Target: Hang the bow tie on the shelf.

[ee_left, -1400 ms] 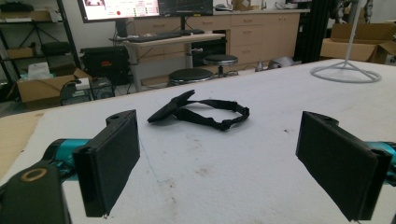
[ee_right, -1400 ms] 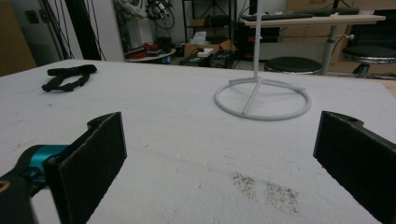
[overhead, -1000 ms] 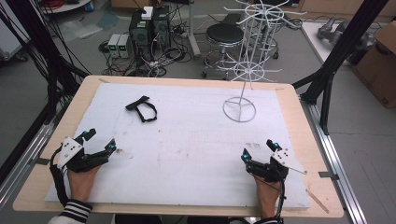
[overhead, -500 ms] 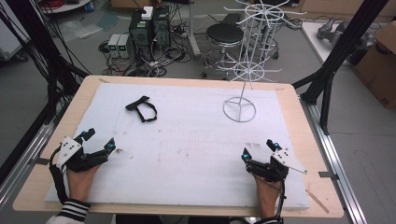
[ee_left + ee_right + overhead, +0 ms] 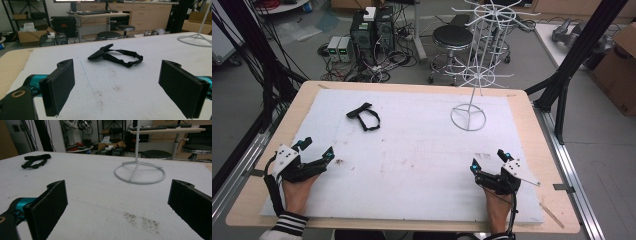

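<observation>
Left gripper (image 5: 315, 149): black body, flat black padded jaws, teal fittings behind them, grey three-cornered plate on top, black cable.
Right gripper (image 5: 488, 160): same build; grey plate, teal tips, black cable.
Left sleeve (image 5: 284, 224): black-and-white striped cuff.

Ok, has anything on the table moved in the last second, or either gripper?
Nothing visibly changed. The left gripper and right gripper rest open at the near edge as before, the black strap lies where it was, and the white wire stand has not shifted.
</observation>
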